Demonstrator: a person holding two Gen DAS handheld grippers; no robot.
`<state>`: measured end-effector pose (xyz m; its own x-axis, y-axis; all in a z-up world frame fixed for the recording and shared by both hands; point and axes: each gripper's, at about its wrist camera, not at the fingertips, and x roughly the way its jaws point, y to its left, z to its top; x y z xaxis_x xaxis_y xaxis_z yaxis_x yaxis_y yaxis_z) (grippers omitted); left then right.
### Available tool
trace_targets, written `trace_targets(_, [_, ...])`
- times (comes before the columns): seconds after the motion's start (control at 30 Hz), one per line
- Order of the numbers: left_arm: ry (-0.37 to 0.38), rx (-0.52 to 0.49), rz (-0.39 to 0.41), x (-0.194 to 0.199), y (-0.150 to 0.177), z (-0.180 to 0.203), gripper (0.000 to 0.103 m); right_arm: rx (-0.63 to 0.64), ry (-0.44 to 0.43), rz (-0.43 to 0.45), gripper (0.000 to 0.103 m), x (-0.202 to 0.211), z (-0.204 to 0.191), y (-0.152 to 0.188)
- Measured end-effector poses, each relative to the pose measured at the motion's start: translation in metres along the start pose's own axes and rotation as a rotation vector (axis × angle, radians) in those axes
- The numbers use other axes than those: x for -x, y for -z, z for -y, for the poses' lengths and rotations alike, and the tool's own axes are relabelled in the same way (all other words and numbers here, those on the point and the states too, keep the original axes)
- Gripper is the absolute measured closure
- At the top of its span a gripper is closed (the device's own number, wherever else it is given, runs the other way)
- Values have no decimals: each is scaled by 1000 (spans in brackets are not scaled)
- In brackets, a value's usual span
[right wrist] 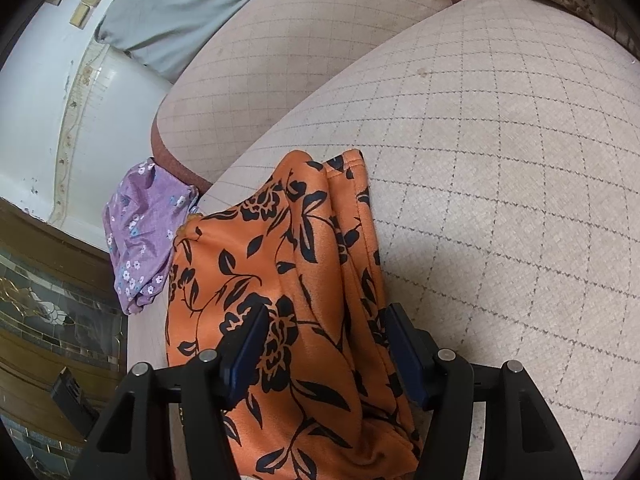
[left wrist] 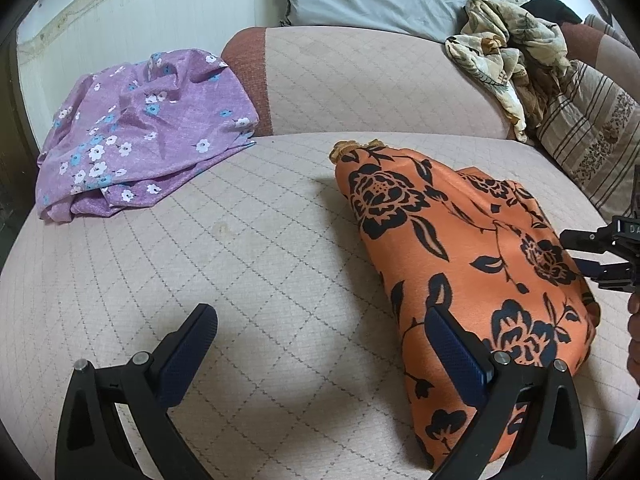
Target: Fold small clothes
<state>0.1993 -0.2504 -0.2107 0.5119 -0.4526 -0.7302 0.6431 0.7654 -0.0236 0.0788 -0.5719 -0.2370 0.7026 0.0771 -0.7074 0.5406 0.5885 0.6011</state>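
Orange floral garment (right wrist: 304,300) between spread right hand-held gripper (right wrist: 326,344), seemingly unpinched, left hand-held gripper (left wrist: 320,344) spread

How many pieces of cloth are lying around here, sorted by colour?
Orange with black flowers: 1, the orange garment, folded on the seat
Purple with small flowers: 1, the purple garment, rumpled
Cream with a leaf print: 1, the cream cloth, crumpled on the backrest
Total: 3
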Motion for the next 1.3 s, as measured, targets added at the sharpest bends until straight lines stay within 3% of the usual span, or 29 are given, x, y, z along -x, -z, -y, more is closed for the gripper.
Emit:
trace_targets(0.27, [149,54,-13,5,-11,4,0,-3,-11,5,38,1,2,-2])
trace_targets(0.47, [229,44,-117,-14,-6,23,0,-22,-25,2,33,2,10,-1])
trace_targets(0.63, [187,-3,-131,-17,-1,43,0,-74,-45,-37,33,-10,28,2])
trace_targets(0.8, [138,-46,-120,-16,0,50,0,-110,-145,-52,26,-19,38,4])
trace_targets(0.93, [123,-57,-121,-17,0,51,0,-117,-204,-59,25,-24,39,6])
trace_targets(1.3, [118,-61,-122,-21,1,55,0,-30,-217,-50,25,-37,16,15])
